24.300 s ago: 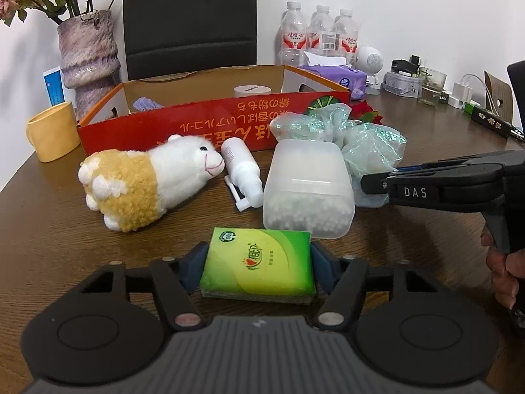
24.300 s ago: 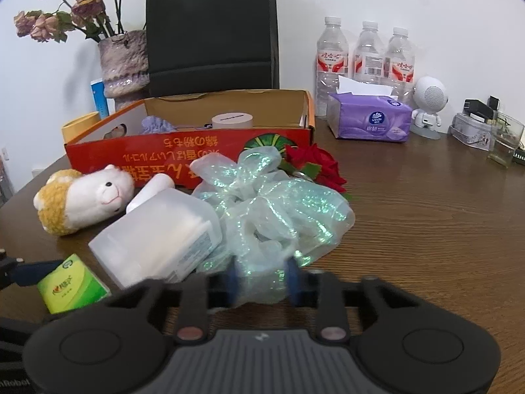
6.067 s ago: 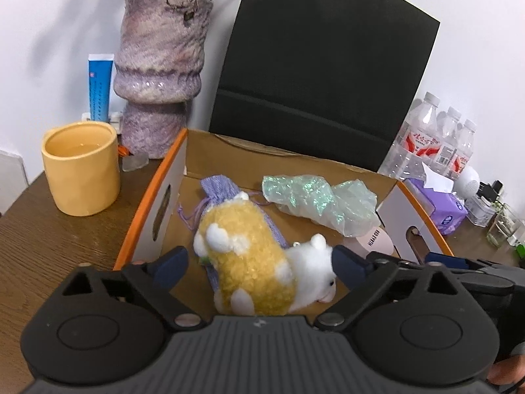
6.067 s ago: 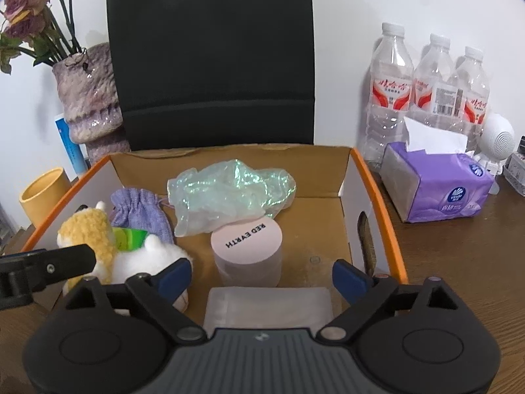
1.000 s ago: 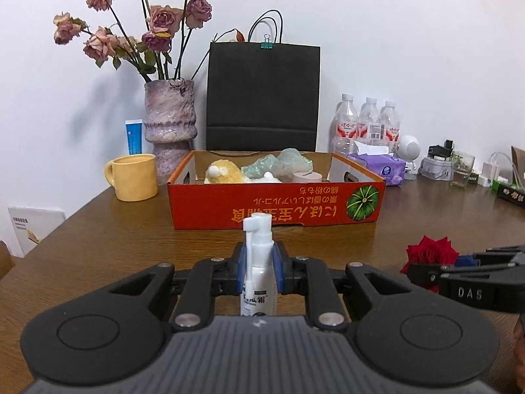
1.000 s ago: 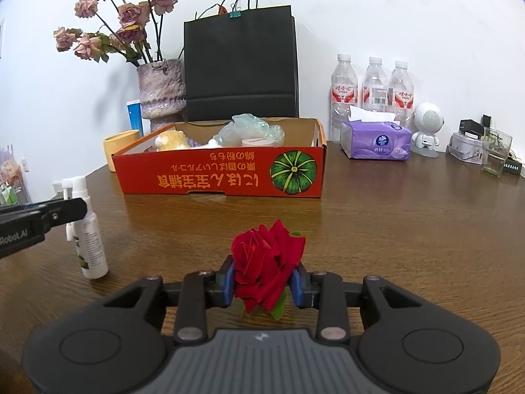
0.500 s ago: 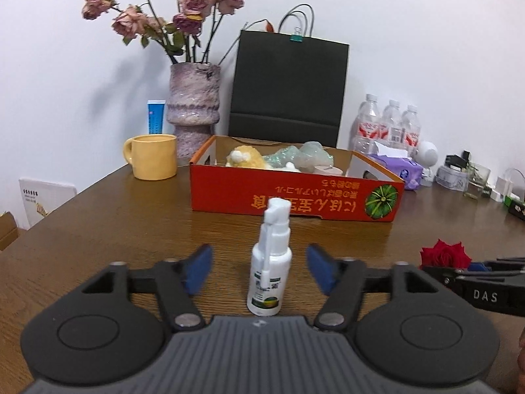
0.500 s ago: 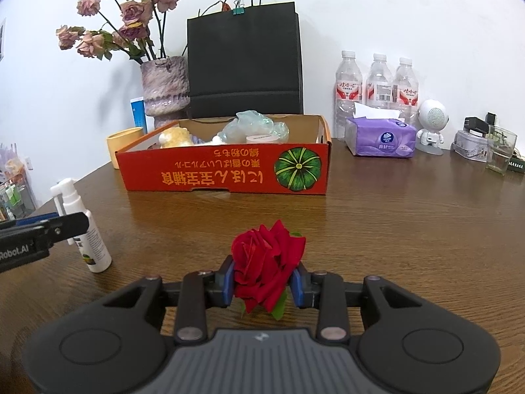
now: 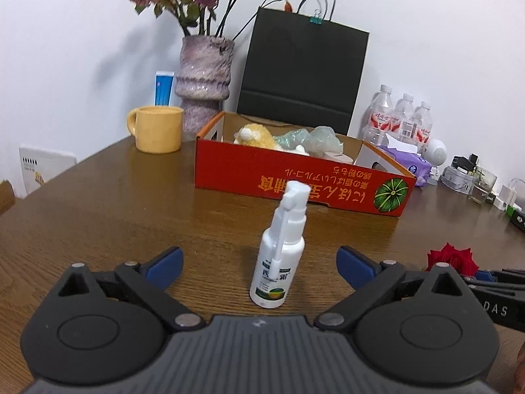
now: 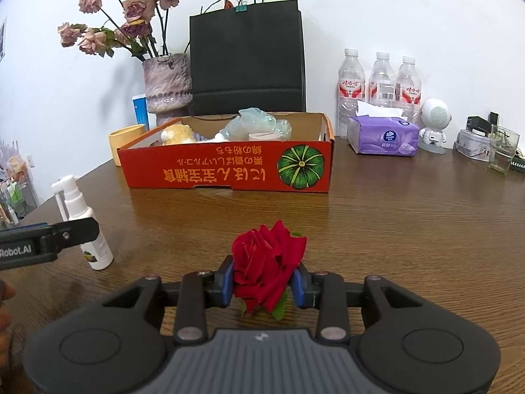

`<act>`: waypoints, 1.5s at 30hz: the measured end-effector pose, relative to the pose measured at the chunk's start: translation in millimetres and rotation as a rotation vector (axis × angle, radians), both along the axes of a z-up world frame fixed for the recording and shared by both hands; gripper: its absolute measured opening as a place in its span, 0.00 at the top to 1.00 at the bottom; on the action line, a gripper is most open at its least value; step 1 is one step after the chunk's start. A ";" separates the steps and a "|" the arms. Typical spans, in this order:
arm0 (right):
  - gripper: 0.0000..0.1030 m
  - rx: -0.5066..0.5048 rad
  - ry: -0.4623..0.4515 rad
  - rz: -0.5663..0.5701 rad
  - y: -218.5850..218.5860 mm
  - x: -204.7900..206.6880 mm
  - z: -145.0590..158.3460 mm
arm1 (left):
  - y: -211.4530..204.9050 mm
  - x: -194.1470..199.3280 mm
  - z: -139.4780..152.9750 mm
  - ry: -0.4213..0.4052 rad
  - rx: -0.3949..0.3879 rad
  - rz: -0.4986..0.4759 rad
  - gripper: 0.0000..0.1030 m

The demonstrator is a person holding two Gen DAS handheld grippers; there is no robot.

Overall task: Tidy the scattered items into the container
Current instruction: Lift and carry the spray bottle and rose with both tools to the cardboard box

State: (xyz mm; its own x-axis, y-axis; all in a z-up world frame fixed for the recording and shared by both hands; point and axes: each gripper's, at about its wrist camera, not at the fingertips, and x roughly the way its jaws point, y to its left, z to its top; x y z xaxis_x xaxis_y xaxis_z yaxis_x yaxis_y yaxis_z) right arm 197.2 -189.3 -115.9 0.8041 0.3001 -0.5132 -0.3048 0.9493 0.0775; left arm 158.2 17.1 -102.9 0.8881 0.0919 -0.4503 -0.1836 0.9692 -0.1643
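Between opening left tool [image 9: 259,264] pads: spray bottle [image 9: 279,262] upright, untouched.

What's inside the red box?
The red box holds a fluffy toy sheep, a shiny crumpled bag and a round tub. Its front wall hides anything lower.

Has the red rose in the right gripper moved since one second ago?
No. The red rose sits between the right gripper pads, equally far before the red box.
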 end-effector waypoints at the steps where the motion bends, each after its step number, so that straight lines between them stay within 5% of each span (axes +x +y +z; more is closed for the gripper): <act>1: 0.68 -0.001 0.001 0.000 0.2 0.2 -0.1 | 1.4 2.1 -0.6 0.005 -0.009 0.000 0.11; 14: 0.68 -0.005 0.005 -0.004 3.2 0.8 -0.5 | 2.5 13.0 -4.6 0.025 -0.029 -0.057 0.69; 31: 0.68 -0.008 -0.005 -0.001 4.8 -0.6 -0.2 | -2.8 6.2 -3.6 0.016 -0.021 -0.094 0.72; 45: 0.68 0.002 -0.021 -0.016 3.4 -1.5 3.8 | -24.7 -7.1 17.2 -0.073 0.099 -0.131 0.73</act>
